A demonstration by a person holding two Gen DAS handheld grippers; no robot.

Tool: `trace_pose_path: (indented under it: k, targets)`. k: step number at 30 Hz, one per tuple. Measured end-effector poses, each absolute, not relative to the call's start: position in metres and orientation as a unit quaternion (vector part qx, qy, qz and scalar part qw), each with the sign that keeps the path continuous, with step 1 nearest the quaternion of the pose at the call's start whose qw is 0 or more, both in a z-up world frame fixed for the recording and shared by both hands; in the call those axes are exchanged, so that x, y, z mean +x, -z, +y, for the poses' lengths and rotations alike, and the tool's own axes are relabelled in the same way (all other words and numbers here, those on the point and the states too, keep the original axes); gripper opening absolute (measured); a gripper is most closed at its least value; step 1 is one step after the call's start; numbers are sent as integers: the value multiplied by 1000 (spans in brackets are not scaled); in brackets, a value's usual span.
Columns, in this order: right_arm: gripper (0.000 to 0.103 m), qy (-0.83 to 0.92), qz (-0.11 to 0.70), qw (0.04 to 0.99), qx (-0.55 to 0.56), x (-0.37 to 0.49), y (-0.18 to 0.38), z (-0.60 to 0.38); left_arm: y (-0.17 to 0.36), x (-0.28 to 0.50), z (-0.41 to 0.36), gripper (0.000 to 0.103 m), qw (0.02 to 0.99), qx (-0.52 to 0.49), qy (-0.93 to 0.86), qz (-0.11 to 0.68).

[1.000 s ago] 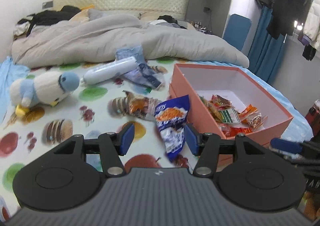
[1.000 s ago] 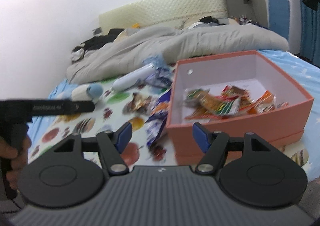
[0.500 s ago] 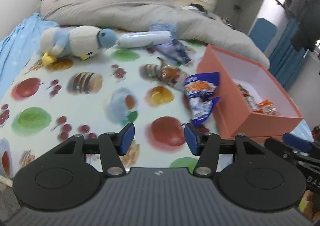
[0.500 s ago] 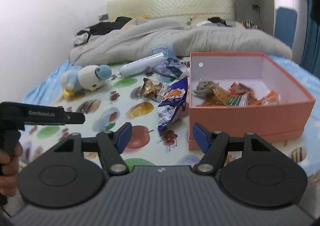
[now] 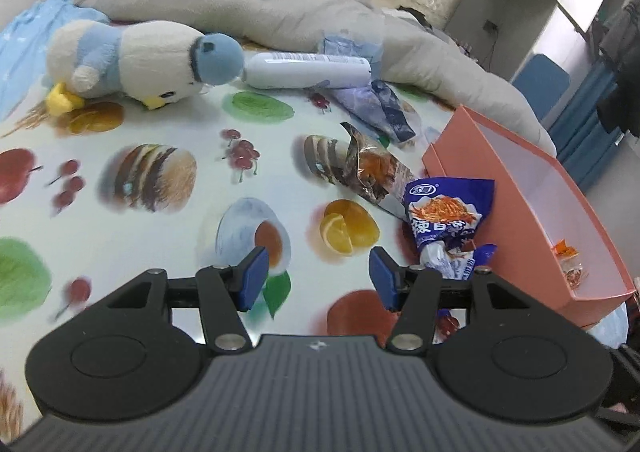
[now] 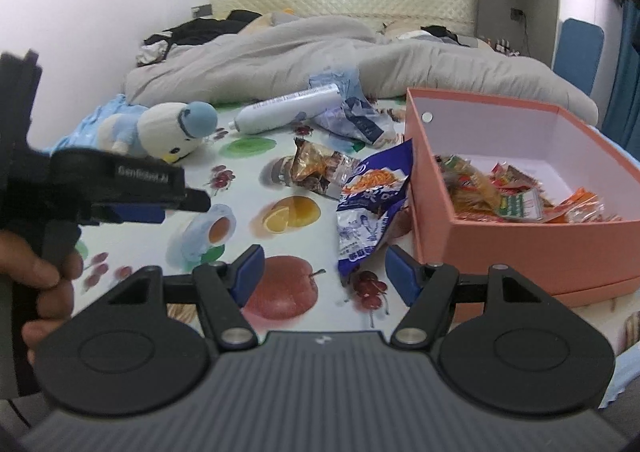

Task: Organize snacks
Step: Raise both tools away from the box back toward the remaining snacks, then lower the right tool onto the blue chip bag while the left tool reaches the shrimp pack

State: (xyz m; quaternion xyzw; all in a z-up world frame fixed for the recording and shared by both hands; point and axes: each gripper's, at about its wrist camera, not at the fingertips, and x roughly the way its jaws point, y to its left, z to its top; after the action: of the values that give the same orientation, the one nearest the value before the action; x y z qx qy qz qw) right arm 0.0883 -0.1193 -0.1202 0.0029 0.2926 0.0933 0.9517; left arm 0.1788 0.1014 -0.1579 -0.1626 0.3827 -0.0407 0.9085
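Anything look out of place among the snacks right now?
Yes: a plush penguin and a white tube lie among the loose snack packets on the bed, and neither looks like a snack. The blue snack bag leans against the pink box, outside it.

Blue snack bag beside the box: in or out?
Out. The blue snack bag lies on the sheet, leaning against the pink box outer wall.

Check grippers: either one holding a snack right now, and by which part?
Nothing held. Left gripper and right gripper are both open with empty jaws. The blue snack bag lies loose on the bed beside the orange box.
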Motion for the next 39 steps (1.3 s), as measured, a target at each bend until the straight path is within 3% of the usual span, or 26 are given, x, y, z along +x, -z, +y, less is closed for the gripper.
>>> trace_pose_path:
  k: [5, 9, 27, 32, 35, 37, 39]
  targets:
    - [69, -63, 305, 950, 12, 113, 145, -109, 179, 209, 113, 68, 899, -172, 61, 398]
    - [69, -29, 322, 946, 1, 133, 164, -101, 190, 234, 116, 81, 903, -163, 79, 390]
    - [63, 41, 326, 943, -44, 184, 199, -84, 230, 364, 81, 79, 884, -183, 157, 401]
    - [51, 28, 336, 940, -46, 190, 205, -85, 245, 370, 71, 65, 891, -162, 151, 395]
    - [44, 29, 339, 939, -50, 192, 207, -87, 246, 371, 67, 51, 898, -144, 145, 389]
    - [42, 26, 339, 939, -56, 191, 207, -87, 246, 370, 67, 34, 899, -139, 151, 388]
    - [41, 20, 339, 939, -59, 191, 206, -87, 246, 367, 66, 34, 900, -134, 153, 385]
